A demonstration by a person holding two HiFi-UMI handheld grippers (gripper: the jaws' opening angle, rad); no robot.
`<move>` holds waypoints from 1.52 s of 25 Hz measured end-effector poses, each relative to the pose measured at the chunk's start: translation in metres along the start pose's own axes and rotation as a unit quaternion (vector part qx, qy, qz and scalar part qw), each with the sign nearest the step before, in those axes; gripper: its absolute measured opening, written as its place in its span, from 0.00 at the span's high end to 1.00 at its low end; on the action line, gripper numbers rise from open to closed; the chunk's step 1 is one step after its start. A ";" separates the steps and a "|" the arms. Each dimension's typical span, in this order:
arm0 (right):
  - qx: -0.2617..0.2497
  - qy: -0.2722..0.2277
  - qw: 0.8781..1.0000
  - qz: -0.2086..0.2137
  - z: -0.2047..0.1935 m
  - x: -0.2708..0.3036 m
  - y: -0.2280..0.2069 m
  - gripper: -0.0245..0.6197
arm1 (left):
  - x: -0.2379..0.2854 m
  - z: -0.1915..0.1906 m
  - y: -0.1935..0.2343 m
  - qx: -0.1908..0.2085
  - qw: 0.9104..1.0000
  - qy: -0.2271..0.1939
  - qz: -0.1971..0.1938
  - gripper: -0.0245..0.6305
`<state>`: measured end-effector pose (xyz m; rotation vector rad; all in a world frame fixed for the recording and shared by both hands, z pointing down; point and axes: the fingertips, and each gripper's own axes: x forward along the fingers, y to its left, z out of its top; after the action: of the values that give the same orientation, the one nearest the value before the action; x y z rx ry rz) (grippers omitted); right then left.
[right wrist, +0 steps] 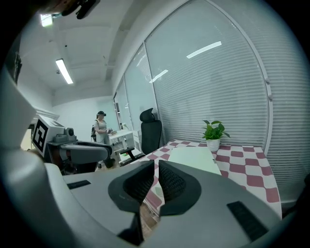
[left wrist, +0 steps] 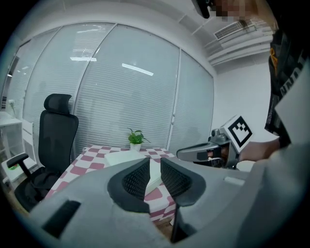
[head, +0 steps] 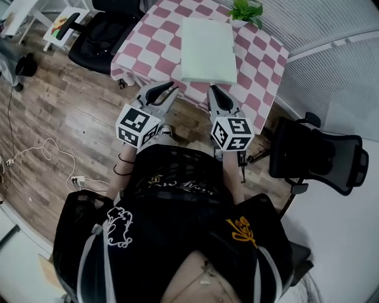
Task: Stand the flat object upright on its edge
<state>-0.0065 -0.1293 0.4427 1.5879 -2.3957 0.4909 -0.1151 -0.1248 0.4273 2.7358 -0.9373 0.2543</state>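
Slatted white blinds and a wood-plank floor frame a small table (head: pixel 263 68) draped in a pink-and-white checked cloth, where a pale green flat object (head: pixel 207 50) lies face down along the middle, its near end close to the table's near edge and its far end reaching towards a potted plant (head: pixel 246 12) at the far right corner. A person stands just off the near edge with both tools raised short of the cloth. The left gripper (head: pixel 169 90) is clenched with nothing between its ribbed pads, and the right gripper (head: pixel 217 92) is likewise clamped on nothing. Neither touches the slab. A black office chair (head: pixel 103 29) sits beyond the table's left edge and another (head: pixel 320 154) stands to the right of the person. The task appears not yet begun, and the hazards lie ahead. With the slab lying flush on the cloth, a jaw pushed under its edge could snag and drag the fabric, shifting slab and plant together. A thin, smooth panel pinched near one corner may pivot or slip free as it is tipped up. Once stood on a narrow edge over soft cloth, it could fall flat again on release, or topple towards the plant.
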 end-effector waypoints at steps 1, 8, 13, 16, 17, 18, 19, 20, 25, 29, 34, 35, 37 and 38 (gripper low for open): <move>0.000 0.001 1.000 -0.005 0.001 0.002 -0.001 0.91 | 0.000 -0.002 0.005 -0.002 1.000 0.003 -0.001 0.84; 0.003 0.018 0.999 -0.031 -0.002 0.004 -0.020 0.91 | 0.011 -0.016 0.015 -0.025 0.999 0.017 -0.017 0.84; 0.019 0.017 0.999 -0.038 -0.001 0.010 -0.044 0.91 | 0.029 -0.018 0.015 -0.030 0.999 0.022 -0.027 0.84; 0.025 0.002 0.999 -0.038 0.006 0.017 -0.063 0.91 | 0.037 -0.018 0.020 -0.029 0.999 0.027 -0.021 0.84; 0.026 -0.003 0.999 -0.038 0.009 0.021 -0.070 0.91 | 0.039 -0.019 0.024 -0.030 0.999 0.030 -0.016 0.84; 0.026 -0.006 0.999 -0.037 0.013 0.025 -0.078 0.91 | 0.042 -0.018 0.028 -0.032 0.999 0.030 -0.009 0.84; 0.026 -0.009 0.999 -0.037 0.017 0.028 -0.085 0.91 | 0.044 -0.017 0.033 -0.034 0.999 0.028 -0.002 0.84; 0.025 -0.010 0.999 -0.037 0.021 0.032 -0.093 0.91 | 0.047 -0.016 0.038 -0.037 0.999 0.027 0.004 0.84; 0.011 -0.010 0.999 -0.040 0.040 0.049 -0.132 0.91 | 0.068 -0.010 0.065 -0.048 0.998 0.034 0.031 0.84; 0.011 0.003 0.999 -0.035 0.040 0.060 -0.167 0.91 | 0.096 -0.011 0.075 -0.053 0.997 0.044 0.032 0.84; 0.017 0.033 0.999 -0.025 0.026 0.077 -0.201 0.91 | 0.128 -0.020 0.088 -0.058 0.995 0.075 0.033 0.84; 0.022 0.042 0.999 -0.018 0.021 0.081 -0.206 0.91 | 0.133 -0.024 0.090 -0.059 0.994 0.083 0.033 0.84; 0.039 0.059 0.997 -0.003 0.009 0.091 -0.215 0.91 | 0.145 -0.032 0.096 -0.063 0.993 0.098 0.032 0.84; 0.051 0.066 0.996 0.006 0.004 0.096 -0.219 0.90 | 0.150 -0.037 0.100 -0.067 0.992 0.106 0.033 0.84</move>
<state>0.1573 -0.2906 0.5074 1.5307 -2.3154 0.7077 -0.0628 -0.2779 0.5153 2.4999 -0.9495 0.4653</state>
